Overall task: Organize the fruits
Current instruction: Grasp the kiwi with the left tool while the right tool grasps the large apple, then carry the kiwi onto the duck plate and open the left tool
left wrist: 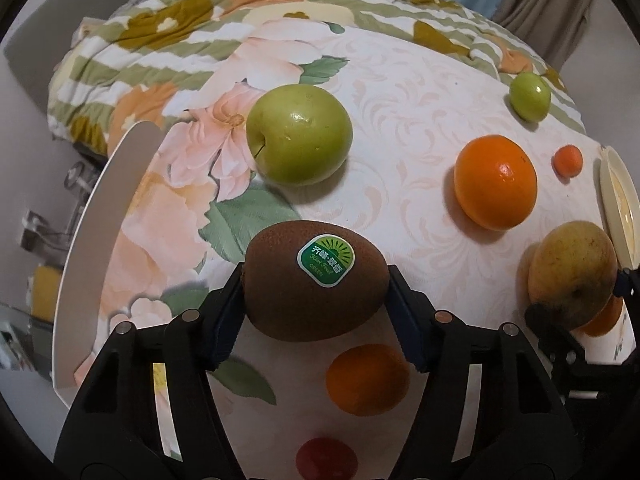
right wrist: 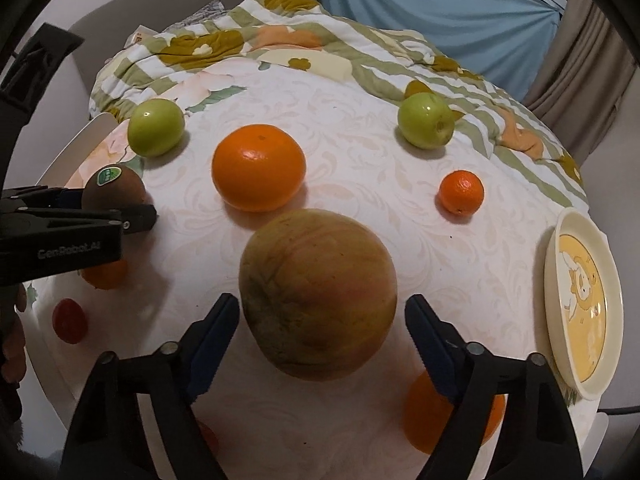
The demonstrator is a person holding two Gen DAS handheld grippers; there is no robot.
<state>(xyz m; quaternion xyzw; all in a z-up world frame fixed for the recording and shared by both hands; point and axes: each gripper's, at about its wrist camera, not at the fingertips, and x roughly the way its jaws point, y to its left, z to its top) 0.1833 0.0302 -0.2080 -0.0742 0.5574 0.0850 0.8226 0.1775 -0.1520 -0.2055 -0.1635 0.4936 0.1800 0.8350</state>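
My left gripper (left wrist: pixel 316 284) is shut on a brown kiwi (left wrist: pixel 316 280) with a green sticker, held above the flowered cloth; it also shows at the left of the right wrist view (right wrist: pixel 114 190). My right gripper (right wrist: pixel 320 316) stands open around a large yellow-red apple (right wrist: pixel 318 294); its pads show a small gap on each side, so I cannot tell if it touches. That apple shows in the left wrist view (left wrist: pixel 572 270). A big orange (right wrist: pixel 258 166), two green apples (right wrist: pixel 156 126) (right wrist: pixel 426 120) and a small mandarin (right wrist: pixel 460 192) lie beyond.
A cream plate with a yellow cartoon (right wrist: pixel 560 292) lies at the right edge. A white plate rim (left wrist: pixel 100 224) is at the left. An orange (left wrist: pixel 366 380) and a red fruit (left wrist: pixel 326 460) lie below the kiwi. A folded quilt (right wrist: pixel 280 44) lies behind.
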